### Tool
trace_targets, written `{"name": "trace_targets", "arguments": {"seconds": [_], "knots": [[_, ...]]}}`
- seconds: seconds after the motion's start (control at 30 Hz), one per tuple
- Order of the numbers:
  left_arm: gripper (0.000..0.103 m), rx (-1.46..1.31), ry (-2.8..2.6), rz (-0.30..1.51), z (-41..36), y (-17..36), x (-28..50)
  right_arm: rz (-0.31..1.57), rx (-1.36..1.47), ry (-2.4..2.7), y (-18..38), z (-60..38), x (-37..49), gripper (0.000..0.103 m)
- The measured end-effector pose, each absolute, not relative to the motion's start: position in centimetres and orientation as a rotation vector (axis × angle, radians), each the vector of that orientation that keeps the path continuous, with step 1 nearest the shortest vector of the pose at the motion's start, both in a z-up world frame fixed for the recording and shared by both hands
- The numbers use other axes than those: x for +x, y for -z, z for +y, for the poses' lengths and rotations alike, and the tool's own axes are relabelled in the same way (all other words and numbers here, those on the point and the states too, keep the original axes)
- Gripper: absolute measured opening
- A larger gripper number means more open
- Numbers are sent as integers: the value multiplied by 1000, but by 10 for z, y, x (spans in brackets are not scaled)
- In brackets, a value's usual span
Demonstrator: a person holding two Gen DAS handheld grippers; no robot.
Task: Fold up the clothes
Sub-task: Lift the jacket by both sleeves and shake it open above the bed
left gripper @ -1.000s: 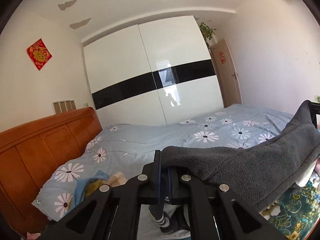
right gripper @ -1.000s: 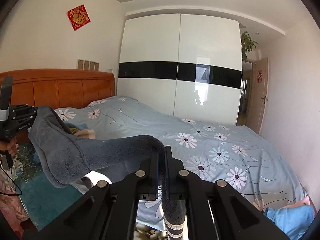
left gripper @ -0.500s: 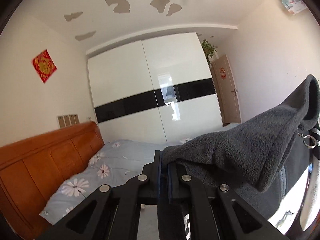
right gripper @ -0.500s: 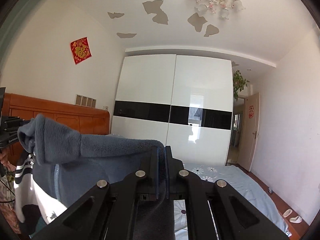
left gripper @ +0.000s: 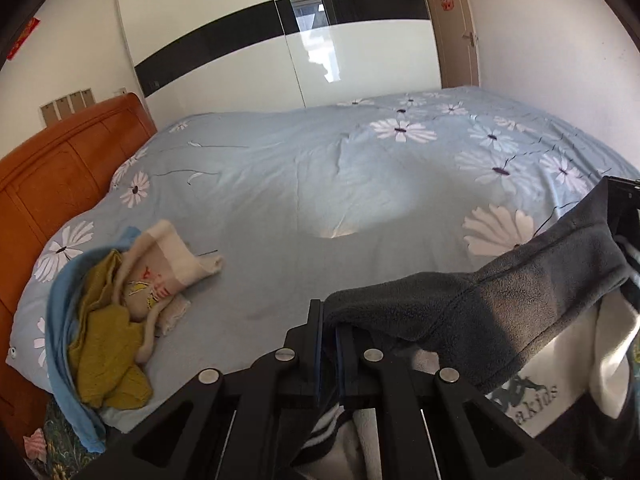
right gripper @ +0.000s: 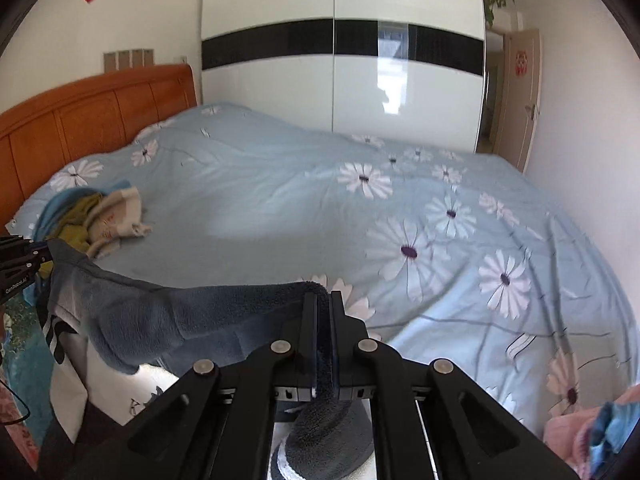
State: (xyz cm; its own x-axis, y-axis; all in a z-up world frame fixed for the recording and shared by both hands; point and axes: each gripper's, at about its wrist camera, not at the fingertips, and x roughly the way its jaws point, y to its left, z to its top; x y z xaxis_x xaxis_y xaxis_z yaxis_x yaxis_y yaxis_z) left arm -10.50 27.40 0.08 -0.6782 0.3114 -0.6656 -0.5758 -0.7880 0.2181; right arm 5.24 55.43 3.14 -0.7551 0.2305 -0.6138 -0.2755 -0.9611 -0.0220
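Note:
A grey fleece jacket (left gripper: 500,316) with a white lining and printed front hangs stretched between my two grippers above the near edge of the bed. My left gripper (left gripper: 328,312) is shut on one end of its fleece edge. My right gripper (right gripper: 324,304) is shut on the other end; the jacket (right gripper: 160,316) runs from it leftward to the left gripper (right gripper: 36,258) at the frame's left edge. The right gripper also shows at the right edge of the left wrist view (left gripper: 624,208). The jacket's lower part hangs below both, partly hidden by the gripper bodies.
The bed has a light blue daisy-print cover (left gripper: 320,184) and an orange wooden headboard (left gripper: 60,168) at the left. A pile of clothes, yellow, cream and blue (left gripper: 120,312), lies near the headboard. Pink and blue cloth (right gripper: 600,428) lies at the right. A white wardrobe (right gripper: 340,80) stands behind.
Both grippers were raised high with the jacket half a second ago and have now come down and tilted toward the bed, still holding the jacket.

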Motion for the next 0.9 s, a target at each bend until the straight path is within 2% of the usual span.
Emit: {"name": "trace_targets", "arguments": {"seconds": [0.13, 0.27, 0.5, 0.7, 0.73, 0.8, 0.83, 0.87, 0.9], "knots": [[6, -905, -2444, 500, 289, 0, -143, 179, -969, -2677, -11, 577, 13, 5], [6, -943, -2442, 485, 308, 1, -178, 150, -1000, -2628, -6, 595, -23, 5], [6, -1097, -2378, 616, 343, 83, -209, 231, -1193, -2496, 58, 619, -66, 5], [11, -1143, -2330, 610, 338, 101, -211, 232, -1287, -2429, 95, 620, -76, 5], [13, -1153, -2310, 579, 336, 99, -211, 229, -1292, -2424, 97, 620, -77, 5], [34, -1178, -2249, 513, 329, 94, -207, 208, -1289, -2443, 94, 616, -76, 5], [49, -1201, -2230, 495, 325, 92, -204, 196, -1283, -2464, 91, 614, -74, 7], [53, -1224, -2211, 476, 320, 90, -200, 184, -1278, -2486, 89, 611, -72, 10], [53, -1243, -2194, 458, 315, 87, -196, 180, -1265, -2511, 85, 607, -67, 26]]}}
